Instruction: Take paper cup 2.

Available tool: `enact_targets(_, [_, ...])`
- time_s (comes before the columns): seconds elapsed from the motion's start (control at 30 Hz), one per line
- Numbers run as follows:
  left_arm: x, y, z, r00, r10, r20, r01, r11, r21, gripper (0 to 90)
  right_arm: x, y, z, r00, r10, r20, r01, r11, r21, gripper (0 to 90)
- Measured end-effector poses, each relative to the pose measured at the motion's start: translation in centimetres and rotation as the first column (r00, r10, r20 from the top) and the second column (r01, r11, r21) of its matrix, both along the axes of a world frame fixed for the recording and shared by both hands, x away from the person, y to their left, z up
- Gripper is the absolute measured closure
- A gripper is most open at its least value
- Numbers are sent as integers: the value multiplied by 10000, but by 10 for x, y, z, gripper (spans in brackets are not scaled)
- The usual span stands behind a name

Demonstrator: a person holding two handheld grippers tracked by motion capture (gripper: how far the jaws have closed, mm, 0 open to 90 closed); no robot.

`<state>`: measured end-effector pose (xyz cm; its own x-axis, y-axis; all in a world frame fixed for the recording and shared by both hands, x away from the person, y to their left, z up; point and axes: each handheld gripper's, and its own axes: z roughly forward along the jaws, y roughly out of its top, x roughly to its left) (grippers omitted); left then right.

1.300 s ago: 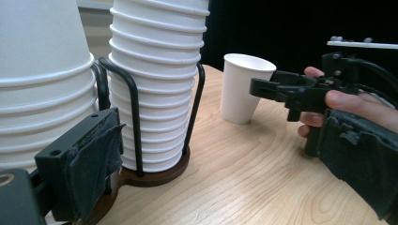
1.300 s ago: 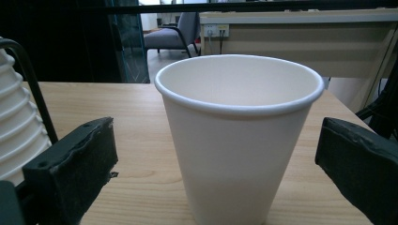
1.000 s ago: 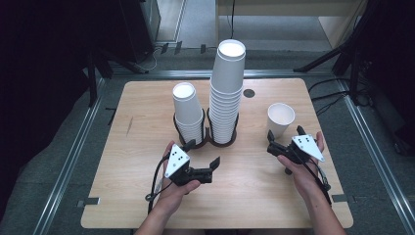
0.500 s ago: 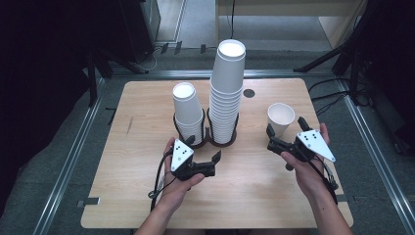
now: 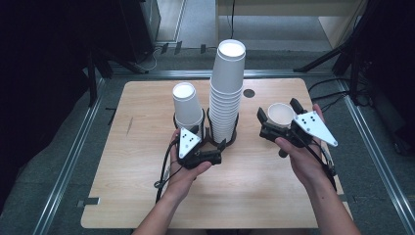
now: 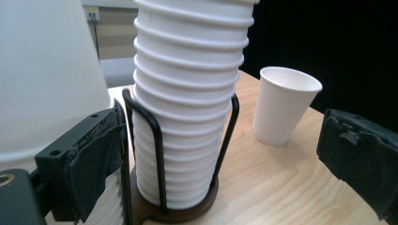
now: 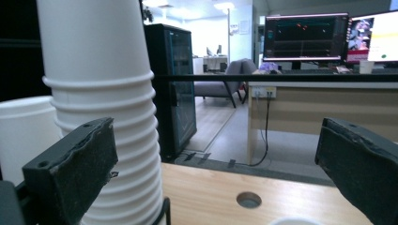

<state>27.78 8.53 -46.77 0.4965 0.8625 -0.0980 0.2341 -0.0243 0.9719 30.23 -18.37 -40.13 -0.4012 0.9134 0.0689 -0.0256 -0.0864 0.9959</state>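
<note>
Your left claw [image 5: 211, 157] lies low mid-tabletop, spread, empty, beside the wire holder [image 5: 222, 143]. Your right claw [image 5: 277, 119] hovers spread around the single paper cup [image 5: 281, 114], whose base it hides. That white cup stands upright near the tabletop's right edge, beside the tall stack [image 5: 227, 88].

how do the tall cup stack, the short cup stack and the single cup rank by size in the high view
1. tall cup stack, clearly largest.
2. short cup stack.
3. single cup, between the open jaws of the right gripper; looks smallest, though partly hidden, so ranks two and three are unsure.
</note>
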Motion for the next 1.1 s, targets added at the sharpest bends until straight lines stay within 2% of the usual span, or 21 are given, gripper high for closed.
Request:
enact_targets(0.17, [9, -7, 3, 9997, 213, 140, -212, 9998, -49, 10, 6, 8, 15, 9992, 367, 124, -367, 9993, 47, 0])
enact_targets(0.27, [12, -12, 6, 9991, 256, 340, -259, 9996, 84, 10, 12, 13, 22, 9982, 598, 90, -599, 9981, 123, 0])
enact_targets(0.47, [19, -17, 7, 9986, 397, 341, -403, 9990, 176, 10, 18, 28, 26, 9934, 1144, -81, -1143, 9933, 185, 0])
enact_targets(0.53, [21, -19, 8, 9980, 516, 360, -531, 9977, 414, 10, 18, 33, 27, 9912, 1321, -127, -1318, 9910, 213, 0])
enact_targets(0.63, [23, -19, 10, 9966, 679, 477, -705, 9960, 550, 10, 18, 39, 31, 9871, 1603, -33, -1601, 9867, 279, 0])
enact_targets(0.77, [28, -17, 11, 9954, 829, 485, -850, 9954, 440, 10, 20, 47, 36, 9836, 1801, 6, -1801, 9833, 279, 0])
enact_targets(0.93, [31, -18, 16, 9939, 836, 713, -860, 9958, 314, 10, 25, 58, 42, 9775, 2109, -7, -2109, 9774, 152, 0])
enact_targets(1.1, [32, -21, 18, 9934, 791, 831, -820, 9961, 311, 10, 32, 68, 47, 9765, 2156, -33, -2155, 9763, 191, 0])
